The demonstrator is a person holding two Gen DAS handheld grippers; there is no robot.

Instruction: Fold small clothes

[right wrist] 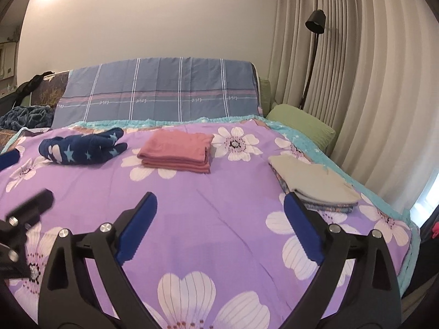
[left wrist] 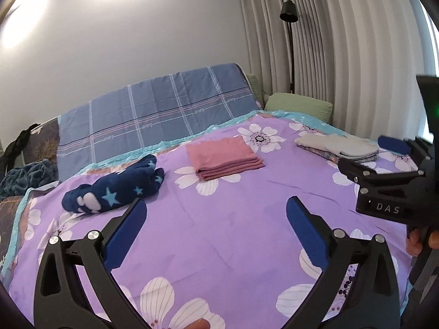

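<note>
Both your tools are spread wide and carry nothing: the left gripper (left wrist: 216, 216) and the right gripper (right wrist: 221, 213) hover over bare purple bedspread (left wrist: 219, 246), fingers well apart, no cloth between them. From the left wrist view the right tool sits at about 3 o'clock, beside yours and above the cover.

Farther out, at 10 o'clock in the left view, lies the navy star garment (left wrist: 115, 183), bunched and rolled, not flat. It looks like the one piece not yet folded, so take it as the step in hand. At 12 o'clock sits the pink folded stack (left wrist: 225, 159), square and neat, apart from the navy piece. At 2 o'clock the pale folded pile (left wrist: 340, 145) rests near the bed's right edge on a patterned piece beneath it.

To do this well, swing both tools toward 10 o'clock and keep them wide until each finger straddles a single edge of the fleece. It seems thick and soft, so it may slip or bring a second layer; pinch low, near a hem or corner, one tool per corner. Drag it toward the open cover at 6 o'clock, away from the pink stack, and spread it flat before the first fold.

Beyond, the plaid blue pillow (left wrist: 159, 109) stands at the headboard, the green cushion (left wrist: 299, 105) at 1 o'clock.
</note>
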